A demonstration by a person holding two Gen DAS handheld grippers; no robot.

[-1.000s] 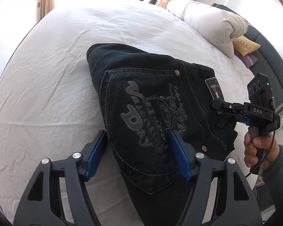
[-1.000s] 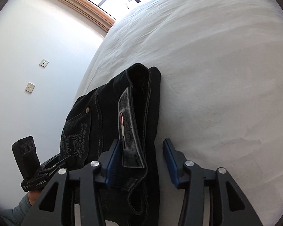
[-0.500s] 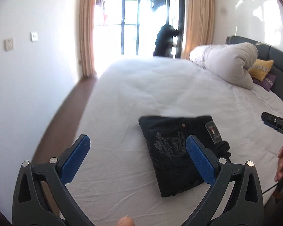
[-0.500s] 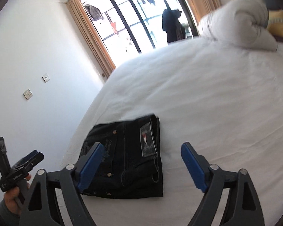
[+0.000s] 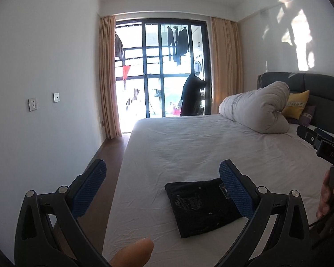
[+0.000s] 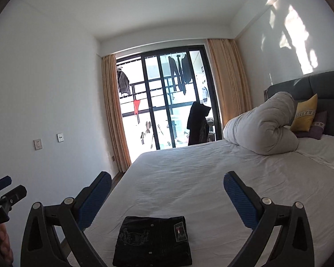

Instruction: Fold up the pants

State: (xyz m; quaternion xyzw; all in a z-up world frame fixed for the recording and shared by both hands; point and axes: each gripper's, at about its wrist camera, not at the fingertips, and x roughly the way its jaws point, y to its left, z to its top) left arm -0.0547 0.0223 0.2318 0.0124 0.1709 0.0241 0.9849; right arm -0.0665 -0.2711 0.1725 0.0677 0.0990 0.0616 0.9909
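The black pants (image 5: pixel 202 207) lie folded into a compact rectangle near the front edge of the white bed (image 5: pixel 200 146), back pocket print and waist label facing up. They also show in the right wrist view (image 6: pixel 152 240). My left gripper (image 5: pixel 164 173) is open and empty, held well above and back from the pants. My right gripper (image 6: pixel 167 187) is open and empty too, raised behind the pants. The right gripper's body (image 5: pixel 322 146) shows at the right edge of the left wrist view.
A rolled white duvet (image 6: pixel 262 131) and yellow and purple pillows (image 6: pixel 305 113) lie at the grey headboard (image 6: pixel 322 84). Glass balcony doors (image 6: pixel 171 102) with curtains stand beyond the bed. A white wall and wood floor (image 5: pixel 109 155) run along the left.
Both grippers have let go of the pants, opened wide and pulled up and back. The folded pants stay lying on the bed and now look small and far.
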